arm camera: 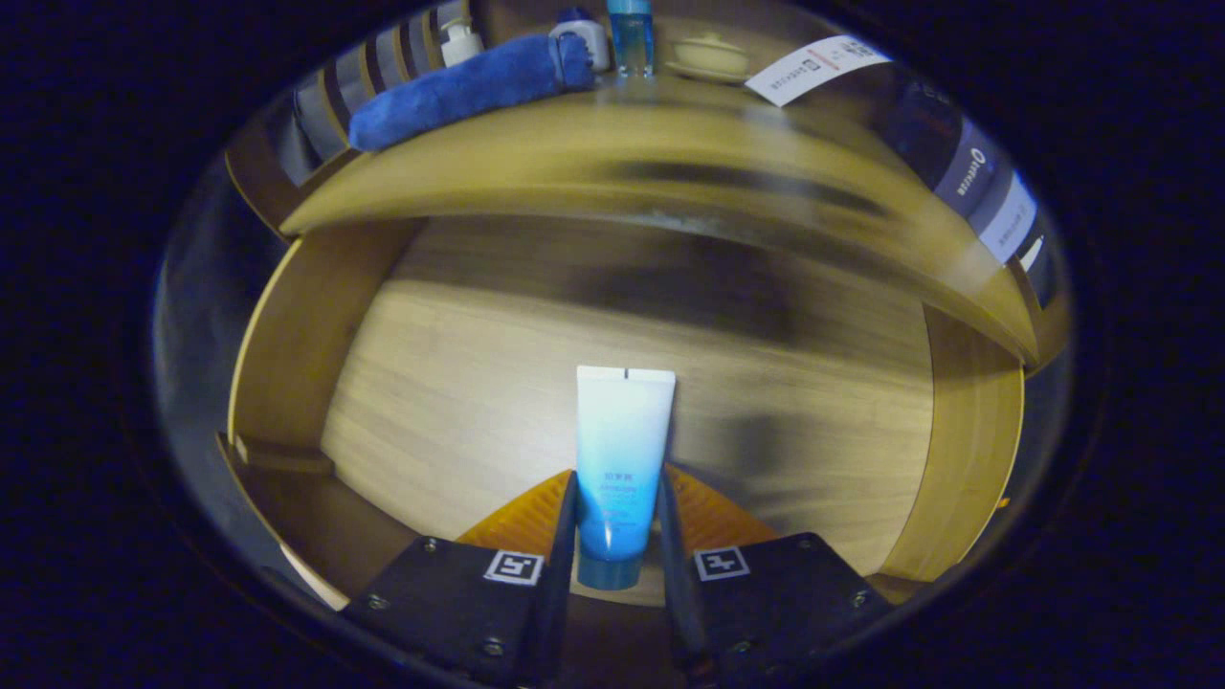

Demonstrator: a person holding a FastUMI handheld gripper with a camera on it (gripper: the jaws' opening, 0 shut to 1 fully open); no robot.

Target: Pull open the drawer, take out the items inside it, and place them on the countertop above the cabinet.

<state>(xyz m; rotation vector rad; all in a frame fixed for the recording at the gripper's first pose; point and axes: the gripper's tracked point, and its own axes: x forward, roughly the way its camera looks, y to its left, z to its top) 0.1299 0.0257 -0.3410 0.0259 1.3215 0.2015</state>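
Gripper (617,522) is clamped on the blue-white tube (620,459), both fingers pressing its sides, low center of frame over the open wooden drawer (459,383). Up top, the countertop (593,153) has a rolled blue towel (469,88) and a small blue bottle (631,36).

Gripper (617,498) pointed down and forward, fingers (565,536) narrowly spaced, one each side of tube (622,450), both pressing its lower body, clamped.
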